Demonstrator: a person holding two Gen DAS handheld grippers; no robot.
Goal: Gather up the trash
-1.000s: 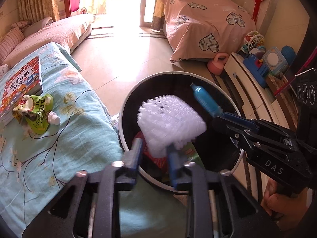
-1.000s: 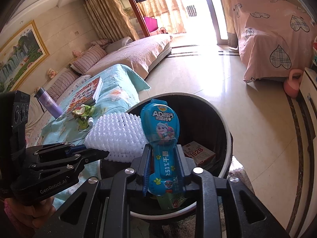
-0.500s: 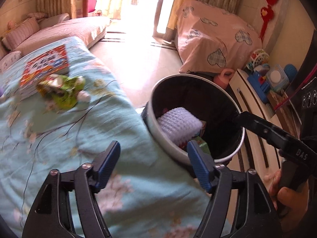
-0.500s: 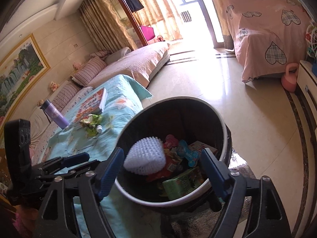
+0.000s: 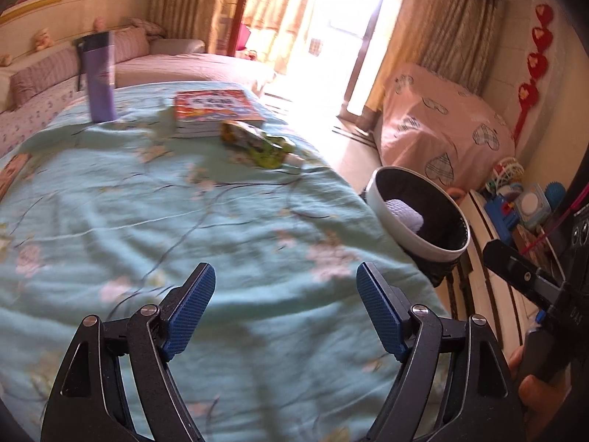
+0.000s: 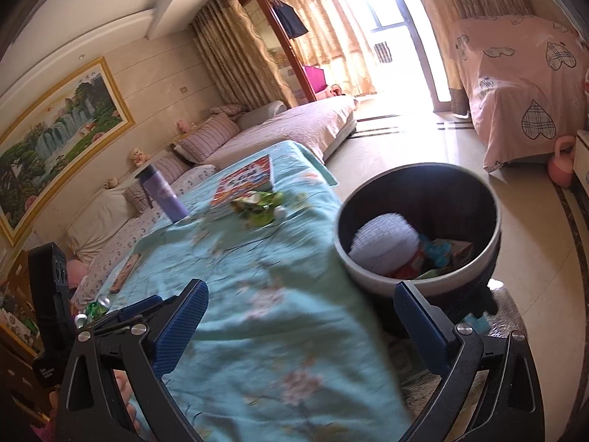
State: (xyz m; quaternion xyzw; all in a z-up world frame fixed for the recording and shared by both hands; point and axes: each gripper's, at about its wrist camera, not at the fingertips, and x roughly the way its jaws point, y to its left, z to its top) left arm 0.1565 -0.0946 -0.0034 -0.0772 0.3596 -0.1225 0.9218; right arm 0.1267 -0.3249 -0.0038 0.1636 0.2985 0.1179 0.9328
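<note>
A round black trash bin [image 5: 383, 206] [image 6: 368, 276] stands on the floor against the edge of the teal floral cloth [image 5: 184, 221]. A white foam net [image 5: 403, 215] [image 6: 383, 245] lies in the bin on top of coloured packets [image 6: 438, 252]. A crumpled green wrapper [image 5: 263, 145] [image 6: 257, 208] rests on the cloth beside a book. My left gripper [image 5: 285, 294] hovers over the cloth, its jaws opening with nothing between them. My right gripper [image 6: 300, 304] is near the bin, its jaws opening wide and empty as well.
An orange book [image 5: 217, 105] [image 6: 244, 180] and a purple bottle [image 5: 99, 77] [image 6: 162, 191] stand at the far end of the cloth. A small green crushed item [image 6: 95, 307] lies by the left gripper's body. There are sofas behind, a toy shelf [image 5: 526, 206] and a pink-covered piece [image 6: 522, 84] to the right.
The left gripper let go of the white foam net and the right let go of the blue packet; both now lie in the bin. Both grippers opened and drew back over the cloth.
</note>
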